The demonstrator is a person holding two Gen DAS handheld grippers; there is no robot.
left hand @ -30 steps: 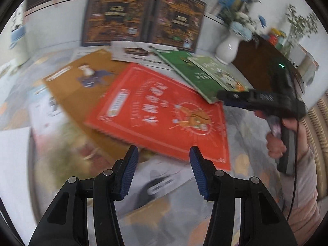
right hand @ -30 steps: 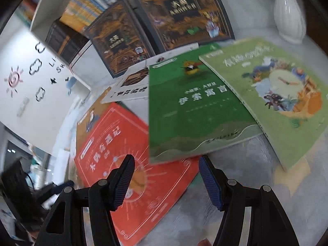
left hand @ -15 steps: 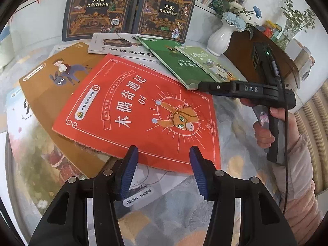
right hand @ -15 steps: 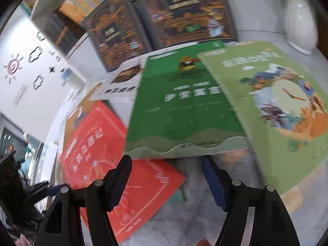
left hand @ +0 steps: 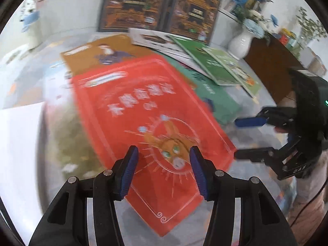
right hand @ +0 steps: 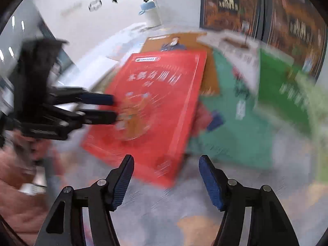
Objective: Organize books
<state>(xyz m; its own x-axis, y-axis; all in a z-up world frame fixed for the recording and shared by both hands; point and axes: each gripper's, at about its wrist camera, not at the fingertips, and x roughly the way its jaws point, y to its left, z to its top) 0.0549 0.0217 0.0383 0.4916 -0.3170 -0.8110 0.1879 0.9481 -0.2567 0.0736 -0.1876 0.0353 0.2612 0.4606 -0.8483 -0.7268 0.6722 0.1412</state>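
A red book [left hand: 143, 106] lies flat on top of a spread of books on the marbled table. My left gripper [left hand: 163, 168] hovers over its near end, open, with nothing pressed between the pads. In the right wrist view the left gripper [right hand: 110, 107] reaches in over the red book [right hand: 160, 94] from the left. My right gripper [right hand: 166, 176] has its jaws closing; the book's near corner shows between them, but the pads are clear of it. From the left wrist view the right gripper [left hand: 237, 138] sits on its side at the book's right edge.
A teal book [left hand: 217, 96] lies partly under the red one, and a brown book [left hand: 98, 53] behind it. Two green books [left hand: 207, 61] overlap further back. Two dark books [left hand: 133, 4] stand upright against the wall. A white vase [left hand: 239, 43] stands at right, white paper [left hand: 18, 143] at left.
The right gripper has rolled onto its side and swung from the green books over to the red book's edge. The left gripper has advanced over the red book. A teal book now shows.
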